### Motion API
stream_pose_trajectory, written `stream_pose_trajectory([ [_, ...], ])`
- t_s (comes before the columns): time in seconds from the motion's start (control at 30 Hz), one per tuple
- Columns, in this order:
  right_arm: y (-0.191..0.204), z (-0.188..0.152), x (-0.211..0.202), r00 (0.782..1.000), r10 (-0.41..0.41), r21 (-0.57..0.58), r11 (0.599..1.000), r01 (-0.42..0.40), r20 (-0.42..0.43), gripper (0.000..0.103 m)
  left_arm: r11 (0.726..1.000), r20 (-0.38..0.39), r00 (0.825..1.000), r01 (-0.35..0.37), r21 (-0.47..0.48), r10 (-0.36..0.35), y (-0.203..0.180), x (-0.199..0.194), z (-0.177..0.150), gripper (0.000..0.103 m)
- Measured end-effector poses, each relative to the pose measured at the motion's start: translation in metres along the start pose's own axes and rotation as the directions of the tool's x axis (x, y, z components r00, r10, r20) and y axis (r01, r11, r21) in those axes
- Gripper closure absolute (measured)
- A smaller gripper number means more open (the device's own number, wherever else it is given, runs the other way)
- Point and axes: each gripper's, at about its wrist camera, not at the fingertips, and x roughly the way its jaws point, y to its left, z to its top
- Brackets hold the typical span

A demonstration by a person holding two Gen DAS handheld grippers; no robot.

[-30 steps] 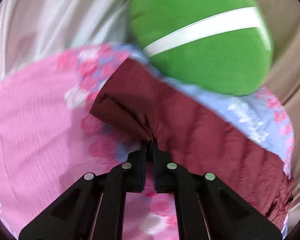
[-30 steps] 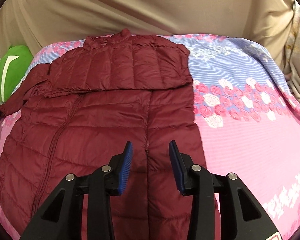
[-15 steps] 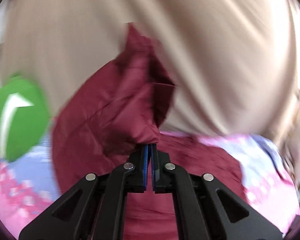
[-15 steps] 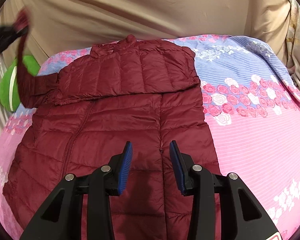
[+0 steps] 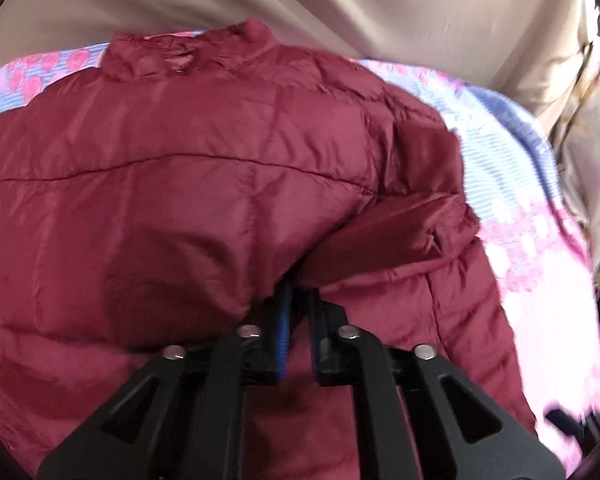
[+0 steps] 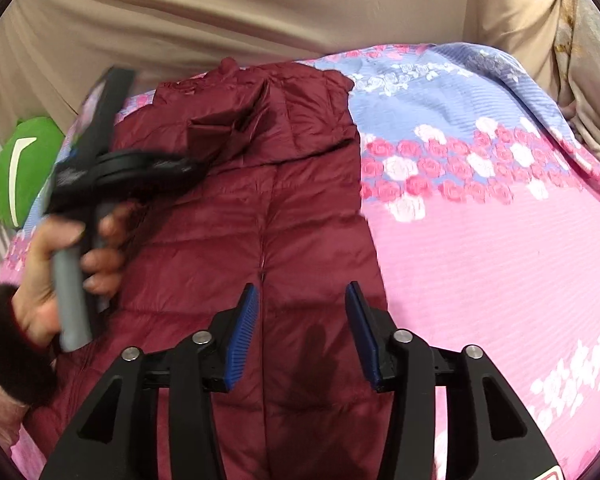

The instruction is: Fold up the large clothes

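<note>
Lying spread across the bed, the dark red quilted puffer jacket (image 6: 236, 240) has its collar toward the far beige curtain (image 6: 260, 12) and its body running down toward the cameras. One sleeve (image 5: 384, 236) is folded in across the chest, its cuff lying on the upper part of the jacket near the shoulder on the right of the frame.

The left gripper (image 5: 298, 296) hovers low over the jacket's chest, and its jaws are opening, standing only a narrow gap apart. The sleeve fabric drapes over the blue-padded fingertips, and a fold hides them, so I cannot tell whether the pads are pressing on it. In the right wrist view this gripper shows as a blurred black tool held by a bare hand (image 6: 60, 264) with a dark fuzzy cuff (image 6: 8, 340) at the wrist, above the jacket's side on the left of the frame.

The right gripper (image 6: 300, 304) hangs over the lower middle of the jacket beside the zip line (image 6: 262, 216). Its jaws are opening too, fairly wide, with nothing between them.

Beneath the jacket lies a pink and blue bedspread printed with roses (image 6: 480, 220). A green round cushion with a white stripe (image 6: 24, 172) rests at the bed's far left edge.
</note>
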Motion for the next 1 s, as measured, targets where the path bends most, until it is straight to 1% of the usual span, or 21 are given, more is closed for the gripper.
stream_pose_trajectory([
  [0.03,-0.001,0.009,0.002,1.000,0.020,0.003,1.000,-0.020,0.002,0.049,1.000,0.025,0.999,0.023,-0.006,-0.023,0.009,-0.015,-0.002,0.064],
  [0.07,-0.001,0.016,0.004,0.999,0.039,0.006,0.999,-0.039,0.004,0.046,1.000,0.066,0.998,0.023,-0.015,-0.022,0.021,-0.034,-0.002,0.053],
  [0.1,-0.001,0.024,0.007,0.998,0.060,0.009,0.998,-0.060,0.004,0.042,1.000,0.112,0.994,0.010,-0.025,-0.007,0.030,-0.054,-0.004,0.035],
  [0.13,0.001,0.036,0.012,0.996,0.087,0.009,0.996,-0.087,0.002,0.038,0.999,0.174,0.985,-0.005,-0.035,0.011,0.045,-0.076,-0.005,0.025],
  [0.2,0.006,0.054,0.025,0.993,0.117,0.004,0.993,-0.117,-0.009,0.032,0.998,0.220,0.974,-0.038,-0.046,0.047,0.068,-0.097,-0.010,0.019],
  [0.33,0.016,0.089,0.073,0.983,0.162,0.035,0.986,-0.160,-0.081,0.032,0.980,0.174,0.972,-0.134,-0.149,0.160,0.130,-0.109,-0.016,0.018],
  [0.4,0.016,0.098,0.095,0.974,0.195,0.091,0.978,-0.185,-0.117,0.032,0.953,0.119,0.972,-0.169,-0.253,0.204,0.171,-0.105,-0.024,0.019],
  [0.47,0.017,0.103,0.111,0.967,0.211,0.130,0.973,-0.193,-0.144,0.033,0.929,0.083,0.977,-0.160,-0.334,0.198,0.199,-0.102,-0.031,0.019],
  [0.5,0.019,0.104,0.117,0.965,0.212,0.141,0.971,-0.191,-0.151,0.043,0.915,0.067,0.979,-0.156,-0.372,0.194,0.211,-0.098,-0.032,0.020],
  [0.53,0.022,0.107,0.121,0.963,0.218,0.146,0.970,-0.195,-0.157,0.059,0.899,0.058,0.980,-0.149,-0.411,0.189,0.222,-0.096,-0.037,0.020],
  [0.57,0.027,0.112,0.125,0.961,0.225,0.146,0.968,-0.202,-0.164,0.068,0.889,0.059,0.982,-0.136,-0.437,0.179,0.230,-0.096,-0.039,0.020],
  [0.6,0.030,0.115,0.125,0.960,0.228,0.142,0.968,-0.205,-0.165,0.087,0.878,0.060,0.984,-0.119,-0.463,0.165,0.238,-0.096,-0.039,0.021],
  [0.63,0.037,0.124,0.124,0.962,0.223,0.118,0.971,-0.206,-0.155,0.099,0.874,0.063,0.986,-0.108,-0.475,0.156,0.241,-0.096,-0.039,0.023],
  [0.7,0.053,0.143,0.110,0.977,0.190,0.043,0.981,-0.187,-0.099,0.100,0.871,0.067,0.986,-0.101,-0.481,0.151,0.244,-0.095,-0.034,0.028],
  [0.73,0.065,0.157,0.091,0.986,0.166,-0.023,0.986,-0.167,-0.008,0.100,0.872,0.066,0.985,-0.106,-0.478,0.156,0.247,-0.093,-0.032,0.030],
  [0.77,0.073,0.168,0.074,0.984,0.164,-0.070,0.985,-0.159,0.068,0.100,0.868,0.062,0.985,-0.112,-0.484,0.161,0.250,-0.090,-0.028,0.032],
  [0.8,0.079,0.178,0.055,0.972,0.185,-0.099,0.980,-0.172,0.144,0.100,0.857,0.059,0.984,-0.115,-0.503,0.167,0.254,-0.087,-0.026,0.033],
  [0.83,0.080,0.190,0.030,0.938,0.248,-0.116,0.967,-0.226,0.241,0.101,0.849,0.060,0.984,-0.115,-0.516,0.170,0.255,-0.084,-0.025,0.033],
  [0.9,0.072,0.201,0.005,0.890,0.278,-0.113,0.961,-0.254,0.361,0.101,0.841,0.054,0.980,-0.138,-0.524,0.194,0.254,-0.075,-0.020,0.035],
  [0.93,0.066,0.204,0.008,0.889,0.270,-0.098,0.963,-0.251,0.371,0.101,0.838,0.045,0.977,-0.157,-0.522,0.210,0.255,-0.069,-0.019,0.035],
  [1.0,0.047,0.207,0.048,0.937,0.204,-0.023,0.978,-0.206,0.285,0.101,0.834,0.010,0.970,-0.202,-0.513,0.241,0.257,-0.056,-0.021,0.039],
])
